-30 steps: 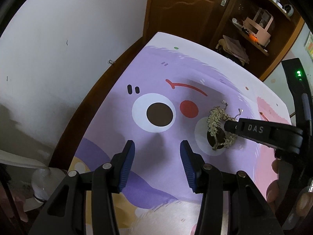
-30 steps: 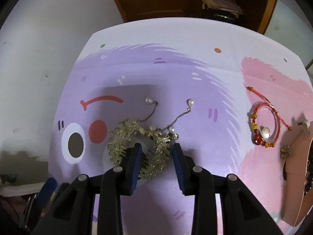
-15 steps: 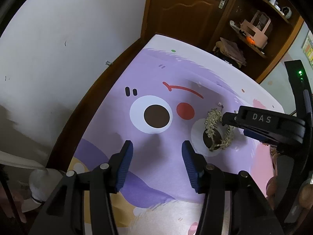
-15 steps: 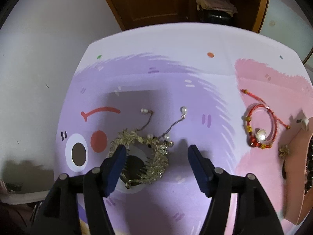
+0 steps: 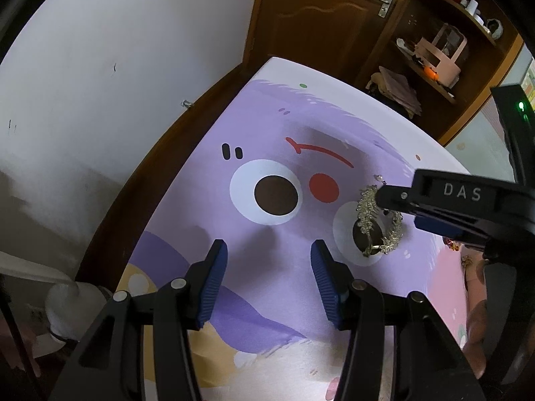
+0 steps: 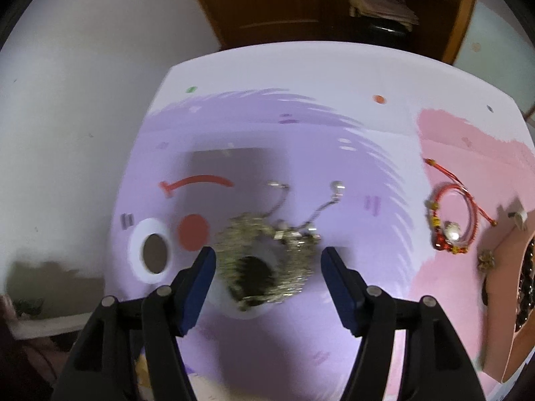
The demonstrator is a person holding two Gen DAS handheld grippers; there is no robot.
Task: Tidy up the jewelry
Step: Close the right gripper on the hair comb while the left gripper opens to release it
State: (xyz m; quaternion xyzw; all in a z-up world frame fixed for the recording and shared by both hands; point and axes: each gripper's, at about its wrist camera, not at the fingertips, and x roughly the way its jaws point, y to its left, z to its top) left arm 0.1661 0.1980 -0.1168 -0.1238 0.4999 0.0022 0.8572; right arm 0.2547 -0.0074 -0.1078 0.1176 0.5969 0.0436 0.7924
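Plainly, a moment of letting go; the sorting looks barely begun, as far as these views tell.

Right gripper (image 6: 267, 277): jaws spread wide, having just been opening; the gold hair comb (image 6: 264, 264) lies between them on the mat, no pad pressing it.
Left gripper (image 5: 269, 274): jaws parted about halfway, nothing between them; it hangs over the purple print, well apart from the comb.
Gold hair comb: a curled, leafy gilt piece resting on the printed white-and-brown eye of the cartoon mat (image 6: 301, 351); two thin chains run away from it, each ending in a pearl; blurred in the right wrist view, sharper in the left wrist view (image 5: 378, 224).
Red bracelet (image 6: 451, 220): a corded loop with red and gold beads and one pale bead, lying on the pink patch, well apart from the comb.
Small gold ornament (image 6: 486, 259): just beside the pink tray (image 6: 501, 317); too small to name further.
Pink tray: at the right edge; a dark beaded strand (image 6: 525, 284) lies in it, only partly in view.
Done, by judgement: perhaps the dark strand, since it already sits in the tray; the comb is set down on the mat, not yet stored.
Left: comb, bracelet and small ornament all lie loose.
Count: one comb; two pearl-tipped chains; one red bracelet; one small ornament; one dark strand; one tray; two grippers.
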